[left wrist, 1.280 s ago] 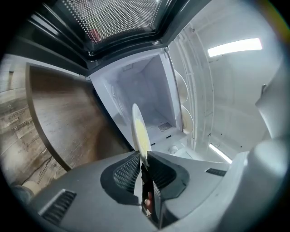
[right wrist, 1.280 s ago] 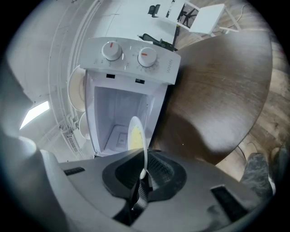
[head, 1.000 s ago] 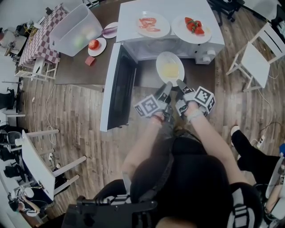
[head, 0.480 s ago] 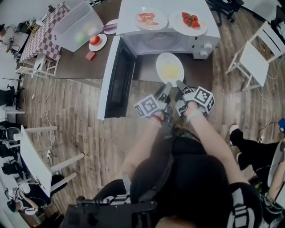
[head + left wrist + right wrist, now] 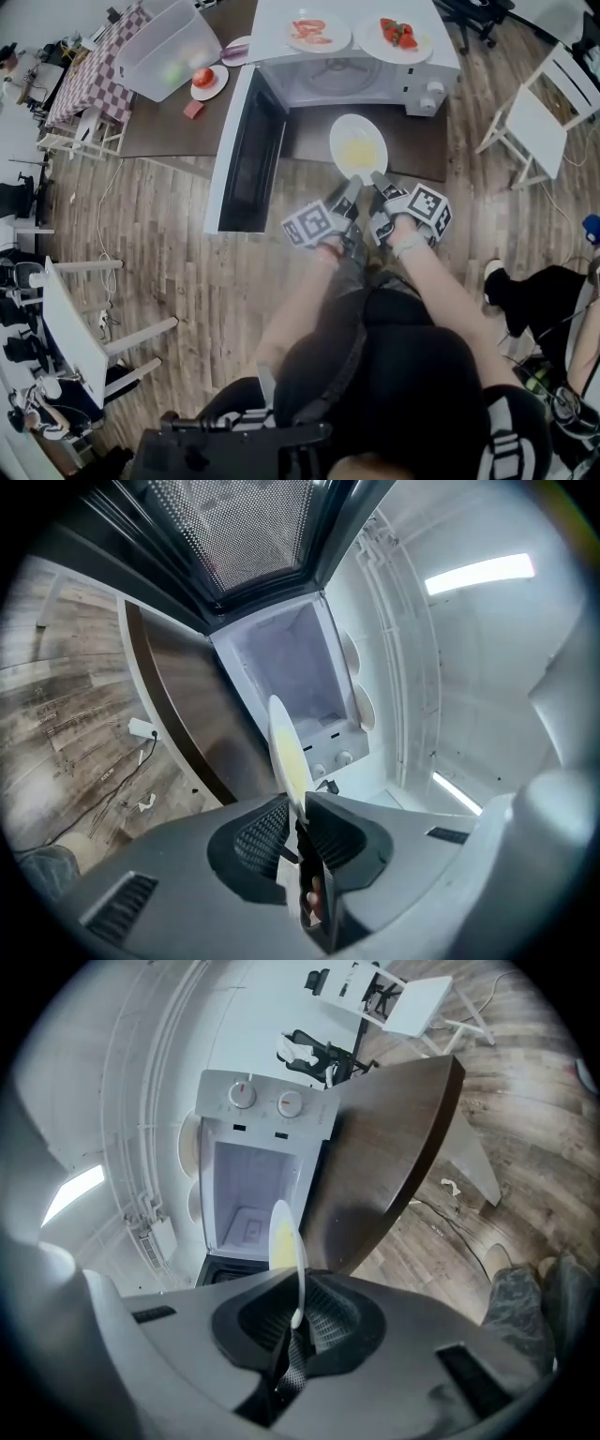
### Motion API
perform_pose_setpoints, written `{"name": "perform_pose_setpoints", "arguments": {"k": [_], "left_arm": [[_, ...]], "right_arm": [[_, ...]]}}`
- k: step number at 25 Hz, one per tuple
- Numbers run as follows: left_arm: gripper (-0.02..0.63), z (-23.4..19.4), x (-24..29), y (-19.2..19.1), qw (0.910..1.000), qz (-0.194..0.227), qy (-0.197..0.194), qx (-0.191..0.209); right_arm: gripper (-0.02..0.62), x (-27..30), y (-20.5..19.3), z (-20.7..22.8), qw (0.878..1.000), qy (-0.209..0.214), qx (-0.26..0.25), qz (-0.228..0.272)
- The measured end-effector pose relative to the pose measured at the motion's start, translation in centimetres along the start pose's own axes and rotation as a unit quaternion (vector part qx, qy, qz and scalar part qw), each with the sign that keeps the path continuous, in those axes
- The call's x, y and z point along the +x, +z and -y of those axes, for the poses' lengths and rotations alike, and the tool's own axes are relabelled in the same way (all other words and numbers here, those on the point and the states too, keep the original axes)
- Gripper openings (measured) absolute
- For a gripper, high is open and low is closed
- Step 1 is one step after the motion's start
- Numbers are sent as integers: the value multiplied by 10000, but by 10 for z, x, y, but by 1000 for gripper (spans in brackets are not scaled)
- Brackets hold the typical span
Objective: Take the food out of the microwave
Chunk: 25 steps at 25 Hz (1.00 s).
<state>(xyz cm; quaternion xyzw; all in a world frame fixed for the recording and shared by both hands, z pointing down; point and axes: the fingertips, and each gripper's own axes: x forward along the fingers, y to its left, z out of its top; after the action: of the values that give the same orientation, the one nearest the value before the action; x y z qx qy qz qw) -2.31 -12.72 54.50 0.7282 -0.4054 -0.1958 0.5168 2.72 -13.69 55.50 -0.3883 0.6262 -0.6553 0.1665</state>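
Plate of food (image 5: pixel 358 146) gripped at its near rim by left gripper (image 5: pixel 352 182) and right gripper (image 5: pixel 379 177) jaws; best carried level.

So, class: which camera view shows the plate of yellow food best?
The head view: the plate faces the camera, so its face and the yellow food show. Both gripper views show it only edge-on, a thin sliver gripped between the jaws.
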Motion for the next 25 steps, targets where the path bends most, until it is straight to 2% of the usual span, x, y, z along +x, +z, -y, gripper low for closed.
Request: {"name": "perform_pose_setpoints", "arguments": {"k": [25], "left_arm": [[57,4,-34,-40,9999,-112,33,66]], "right_arm": [[19,-40,-31,20,9998,46,195,37]]}}
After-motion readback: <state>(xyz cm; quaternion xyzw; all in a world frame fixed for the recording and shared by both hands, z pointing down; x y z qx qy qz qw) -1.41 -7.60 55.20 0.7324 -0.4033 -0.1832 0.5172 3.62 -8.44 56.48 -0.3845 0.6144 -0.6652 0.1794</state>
